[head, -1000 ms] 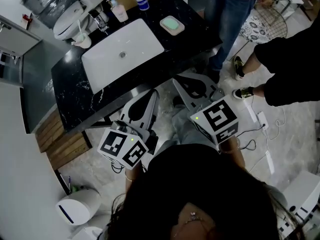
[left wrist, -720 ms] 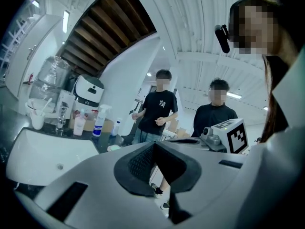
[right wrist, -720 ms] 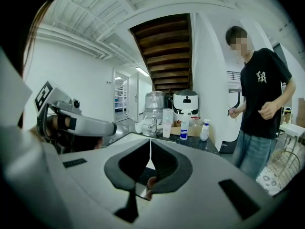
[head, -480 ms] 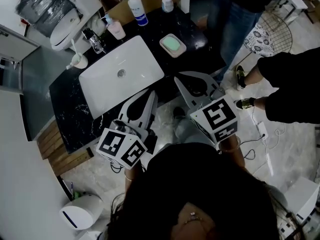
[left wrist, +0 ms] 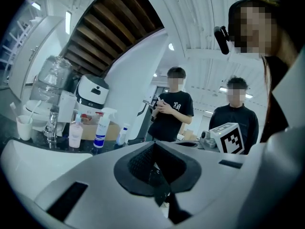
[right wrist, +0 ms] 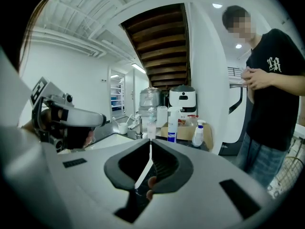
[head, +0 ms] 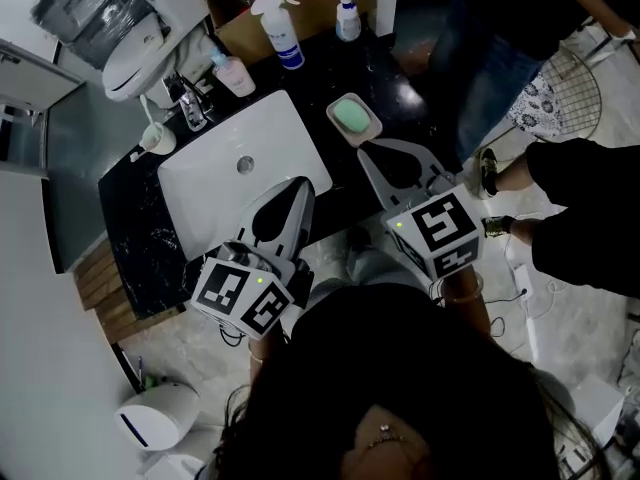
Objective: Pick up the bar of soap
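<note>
A pale green bar of soap lies in a white dish on the black counter, to the right of the white sink basin. My right gripper is shut with nothing in it; its tip is over the counter's front edge, just short of the dish. My left gripper is also shut and empty, its tip over the basin's near right corner. In the left gripper view the jaws of the left gripper meet; in the right gripper view the right gripper hides the soap.
At the counter's back stand a spray bottle, a pump bottle, a pink bottle, a faucet and a cup. People stand at the counter's right end beside a wire basket. A white bin sits on the floor.
Both grippers have moved forward toward the counter, still shut. The sink and soap dish now lie much nearer their tips.
</note>
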The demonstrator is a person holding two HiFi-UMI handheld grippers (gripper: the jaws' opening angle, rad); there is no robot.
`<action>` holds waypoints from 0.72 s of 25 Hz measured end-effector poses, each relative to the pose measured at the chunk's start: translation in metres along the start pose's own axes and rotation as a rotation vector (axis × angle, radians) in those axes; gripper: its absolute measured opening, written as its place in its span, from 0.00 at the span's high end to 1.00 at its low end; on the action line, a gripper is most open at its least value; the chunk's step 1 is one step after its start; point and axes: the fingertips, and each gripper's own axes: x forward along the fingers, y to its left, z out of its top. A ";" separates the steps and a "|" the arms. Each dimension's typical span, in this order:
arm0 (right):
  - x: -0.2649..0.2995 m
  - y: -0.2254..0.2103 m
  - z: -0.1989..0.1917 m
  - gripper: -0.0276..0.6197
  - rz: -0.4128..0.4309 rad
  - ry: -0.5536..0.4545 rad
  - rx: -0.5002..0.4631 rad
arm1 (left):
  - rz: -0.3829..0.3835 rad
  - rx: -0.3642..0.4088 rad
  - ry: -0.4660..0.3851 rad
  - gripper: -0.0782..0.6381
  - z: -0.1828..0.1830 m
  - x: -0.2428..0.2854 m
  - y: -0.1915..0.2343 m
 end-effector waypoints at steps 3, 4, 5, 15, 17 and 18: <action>0.015 -0.013 -0.004 0.94 0.013 0.016 0.006 | 0.018 -0.003 -0.009 0.88 0.006 0.010 0.010; 0.020 -0.016 -0.007 0.94 0.016 0.028 0.008 | 0.022 -0.003 -0.008 0.88 0.007 0.012 0.013; 0.024 -0.020 -0.010 0.94 0.018 0.043 0.012 | 0.025 -0.004 -0.007 0.88 0.008 0.014 0.016; 0.062 -0.049 -0.027 0.94 -0.001 0.097 0.037 | 0.009 0.004 0.000 0.88 0.026 0.032 0.049; 0.070 -0.054 -0.031 0.94 -0.009 0.110 0.044 | 0.002 0.008 0.001 0.88 0.032 0.035 0.056; 0.074 -0.057 -0.033 0.94 -0.012 0.118 0.046 | -0.001 0.010 0.000 0.88 0.034 0.037 0.059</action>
